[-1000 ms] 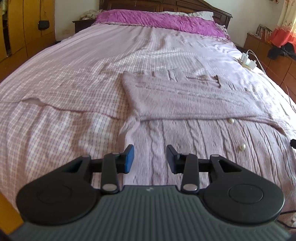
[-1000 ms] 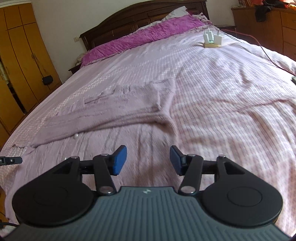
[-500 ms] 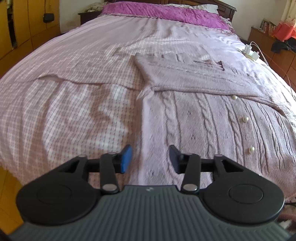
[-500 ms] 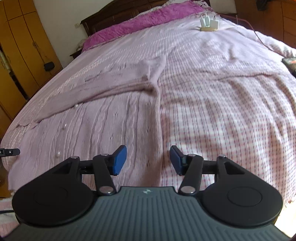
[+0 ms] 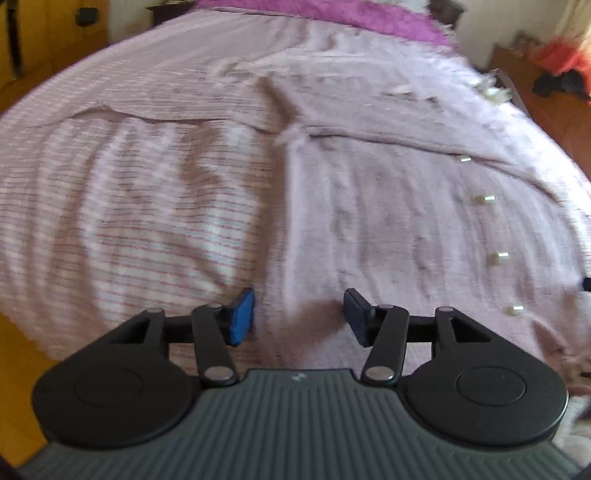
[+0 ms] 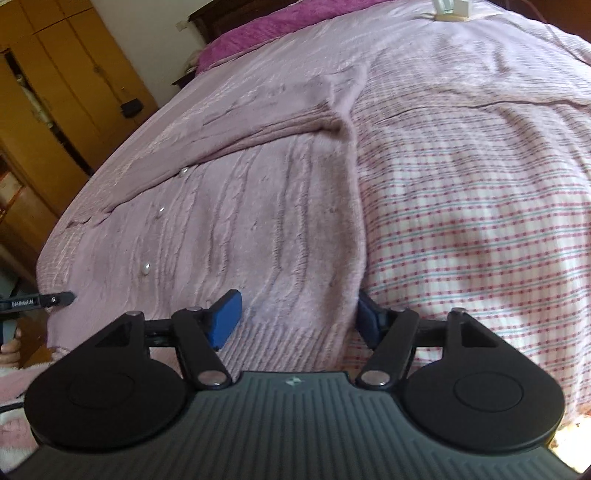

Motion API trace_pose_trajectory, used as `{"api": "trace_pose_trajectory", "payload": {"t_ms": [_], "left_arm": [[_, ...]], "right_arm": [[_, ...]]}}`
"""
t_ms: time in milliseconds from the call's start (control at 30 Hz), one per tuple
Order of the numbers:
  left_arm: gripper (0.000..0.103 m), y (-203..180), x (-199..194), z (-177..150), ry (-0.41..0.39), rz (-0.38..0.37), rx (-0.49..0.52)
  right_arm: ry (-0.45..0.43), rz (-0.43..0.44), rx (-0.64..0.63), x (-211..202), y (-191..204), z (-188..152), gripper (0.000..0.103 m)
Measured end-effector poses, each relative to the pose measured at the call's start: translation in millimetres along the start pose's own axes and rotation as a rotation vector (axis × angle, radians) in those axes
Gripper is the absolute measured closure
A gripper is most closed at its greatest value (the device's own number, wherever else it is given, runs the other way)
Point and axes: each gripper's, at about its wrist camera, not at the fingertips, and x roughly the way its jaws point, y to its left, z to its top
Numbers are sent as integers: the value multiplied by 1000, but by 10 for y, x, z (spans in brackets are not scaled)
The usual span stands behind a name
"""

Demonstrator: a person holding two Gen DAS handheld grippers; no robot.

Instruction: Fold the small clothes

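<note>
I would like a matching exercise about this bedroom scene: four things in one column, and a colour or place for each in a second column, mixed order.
Things:
1. cardigan
2. pillow
3. wardrobe
4. buttons

Descriptions:
a. bright purple, at the head of the bed
b. pale and pearl-like, in a row down the knit
c. lilac knit, spread flat on the checked bedsheet
d. yellow-brown wood, beside the bed

Pairs: 1-c, 2-a, 3-d, 4-b

Left tongs (image 5: 298,317) gaping over cardigan (image 5: 406,229) hem, checked bedspread (image 5: 147,206)
</note>
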Motion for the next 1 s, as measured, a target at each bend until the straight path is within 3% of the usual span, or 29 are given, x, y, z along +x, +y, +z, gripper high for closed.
{"api": "trace_pose_trajectory", "payload": {"t_ms": [67, 333, 500, 633, 833, 1000], "left_arm": [[49, 26, 5, -5, -4, -63, -25], [50, 139, 126, -12, 30, -196, -66], [50, 272, 238, 12, 59, -353, -145], [50, 287, 309, 50, 93, -363, -175], [49, 148, 256, 118, 136, -345, -46], [49, 101, 475, 176, 133, -393, -96]], "right_arm": [[8, 17, -7, 28, 7, 5, 31], [18, 182, 91, 145, -159, 57, 31], [16, 259, 171, 235, -306, 88, 31], [35, 266, 156, 238, -308, 109, 32], [86, 284, 87, 208, -246, 100, 32], [91, 327, 123, 288, -239, 108, 32]]}}
